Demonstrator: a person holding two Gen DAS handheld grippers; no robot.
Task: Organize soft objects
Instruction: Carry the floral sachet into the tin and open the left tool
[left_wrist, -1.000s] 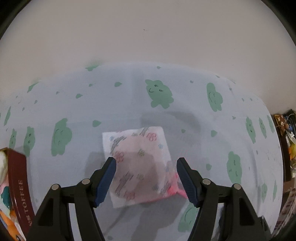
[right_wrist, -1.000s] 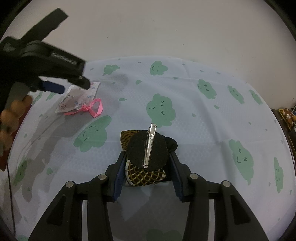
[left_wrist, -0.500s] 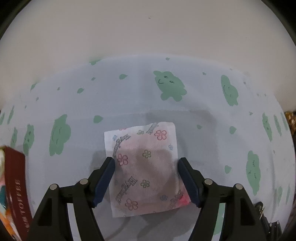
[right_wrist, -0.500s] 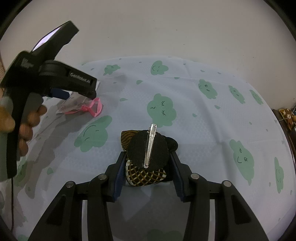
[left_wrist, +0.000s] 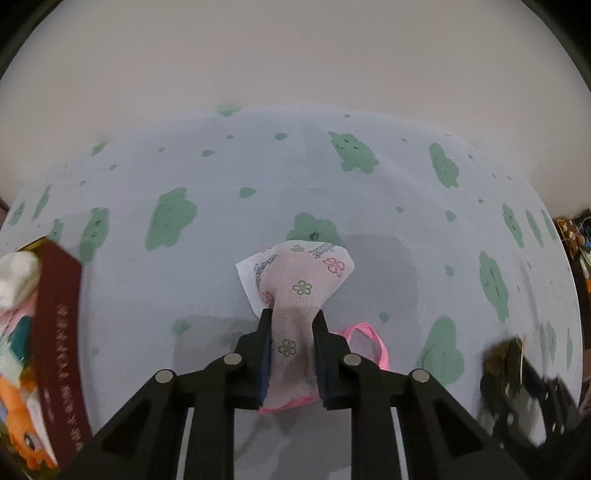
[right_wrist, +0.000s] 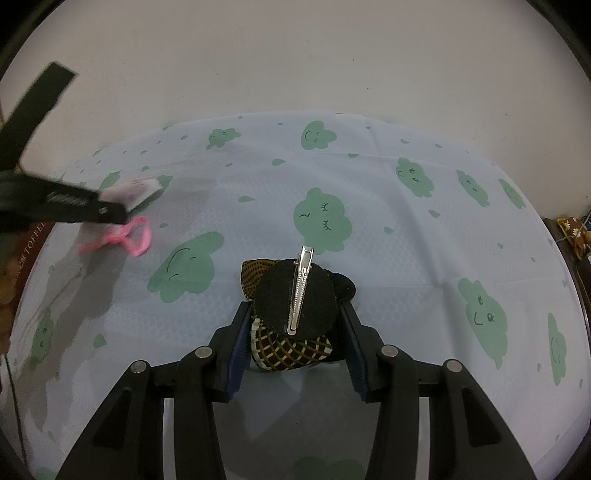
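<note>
My left gripper is shut on a white flower-print pouch with a pink ribbon loop, lifted off the cloud-print cloth. In the right wrist view the left gripper holds the pouch at far left, with the ribbon dangling. My right gripper is shut on a black round hair clip with a silver metal clip and brown checked fabric, held just over the cloth.
A dark red tin box marked TOFFEE, holding soft toys, stands at the left edge of the table. Clutter lies off the table's right edge. A pale wall rises behind the table.
My left gripper closed on the pouch, crumpling it, and lifted it toward the left. My right gripper stayed shut on the hair clip without moving.
</note>
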